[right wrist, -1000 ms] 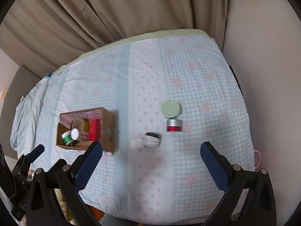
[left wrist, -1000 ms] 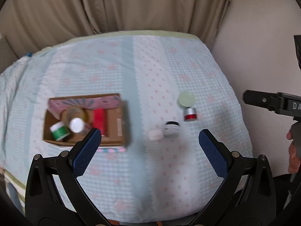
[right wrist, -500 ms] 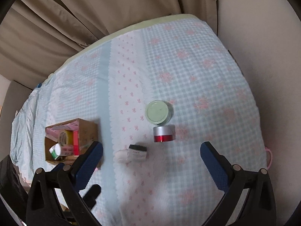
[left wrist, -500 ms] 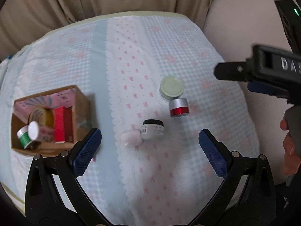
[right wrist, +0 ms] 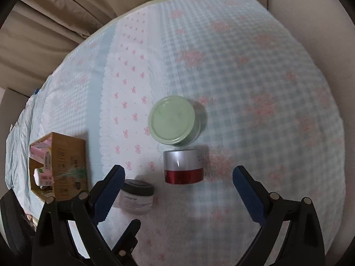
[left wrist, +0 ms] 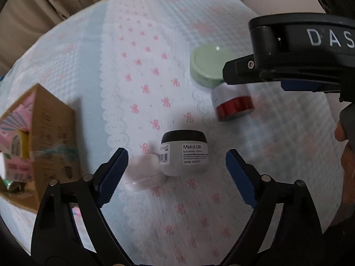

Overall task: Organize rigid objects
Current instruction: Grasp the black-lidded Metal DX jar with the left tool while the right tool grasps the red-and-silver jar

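A grey jar with a black lid (left wrist: 184, 155) stands on the cloth, a small pale pink jar (left wrist: 146, 174) touching its left side. My left gripper (left wrist: 176, 173) is open, its jaws around both jars. A silver and red jar (right wrist: 183, 166) and a pale green tin (right wrist: 174, 123) stand further right. My right gripper (right wrist: 178, 190) is open, just in front of the silver and red jar. The grey jar shows by its left finger (right wrist: 137, 197). The right gripper's body hides part of the green tin (left wrist: 208, 66) and the silver and red jar (left wrist: 233, 104) in the left wrist view.
A cardboard box (left wrist: 42, 141) with several packets and bottles stands at the left; it also shows in the right wrist view (right wrist: 60, 166). A blue-checked cloth (right wrist: 244, 77) covers the surface. Beige curtains (right wrist: 55, 22) hang behind, a wall at the right.
Both grippers have moved down and forward toward the jars. The left one now frames the grey and pink jars; the right one has closed in on the silver and red jar.
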Tool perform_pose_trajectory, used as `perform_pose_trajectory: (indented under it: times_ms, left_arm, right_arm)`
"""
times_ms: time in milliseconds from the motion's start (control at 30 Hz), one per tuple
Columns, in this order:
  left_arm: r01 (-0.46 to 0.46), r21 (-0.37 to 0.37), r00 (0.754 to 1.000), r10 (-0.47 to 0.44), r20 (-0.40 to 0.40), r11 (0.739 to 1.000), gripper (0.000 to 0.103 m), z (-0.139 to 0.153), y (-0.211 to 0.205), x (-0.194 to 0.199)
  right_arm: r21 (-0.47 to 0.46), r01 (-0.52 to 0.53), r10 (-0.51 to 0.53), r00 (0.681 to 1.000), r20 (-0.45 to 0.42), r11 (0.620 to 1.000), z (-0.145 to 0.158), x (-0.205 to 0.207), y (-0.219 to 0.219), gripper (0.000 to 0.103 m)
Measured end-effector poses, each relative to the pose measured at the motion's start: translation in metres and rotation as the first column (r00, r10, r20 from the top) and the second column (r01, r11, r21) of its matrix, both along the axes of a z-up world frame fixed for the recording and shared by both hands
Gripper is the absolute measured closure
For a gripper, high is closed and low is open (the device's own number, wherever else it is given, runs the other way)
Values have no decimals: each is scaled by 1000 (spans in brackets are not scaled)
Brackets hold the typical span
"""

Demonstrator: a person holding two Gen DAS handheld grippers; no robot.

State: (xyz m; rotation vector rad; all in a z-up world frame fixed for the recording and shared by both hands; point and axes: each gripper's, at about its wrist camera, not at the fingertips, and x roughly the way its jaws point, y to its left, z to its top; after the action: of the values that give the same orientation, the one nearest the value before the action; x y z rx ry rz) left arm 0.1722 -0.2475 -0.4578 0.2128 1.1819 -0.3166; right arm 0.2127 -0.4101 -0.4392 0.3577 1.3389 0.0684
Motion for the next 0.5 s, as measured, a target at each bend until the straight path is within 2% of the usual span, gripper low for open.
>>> perform_pose_trajectory:
  times_ms: [100,200,300,367,500]
  left_arm:
    - [0,-2,1000,0,-8,1000,20,-15,-3,4]
    - [16,3,1000,-16,-5,1000,26,-25,-8,8]
    - [34,13,999,-33,-8,999,31,-33,-13,11]
    - [40,19,999,-39,-22,999,38,-39,-16,12]
    - [42,33,999,-41,-29,999,47,-45,-16,14]
  right_arm:
    - [14,-20,21,1000,-19,1000,-17,3,3,7]
    - [37,-36,38,998,-50,999,-36,7,7,21]
    - [52,-33,36,997,-71,998,-50,8,9,26]
    - [58,-32,37,996,-80,998,-57,9,10,30]
    - [67,-26,32,994,-100,997,-66,9,11,46]
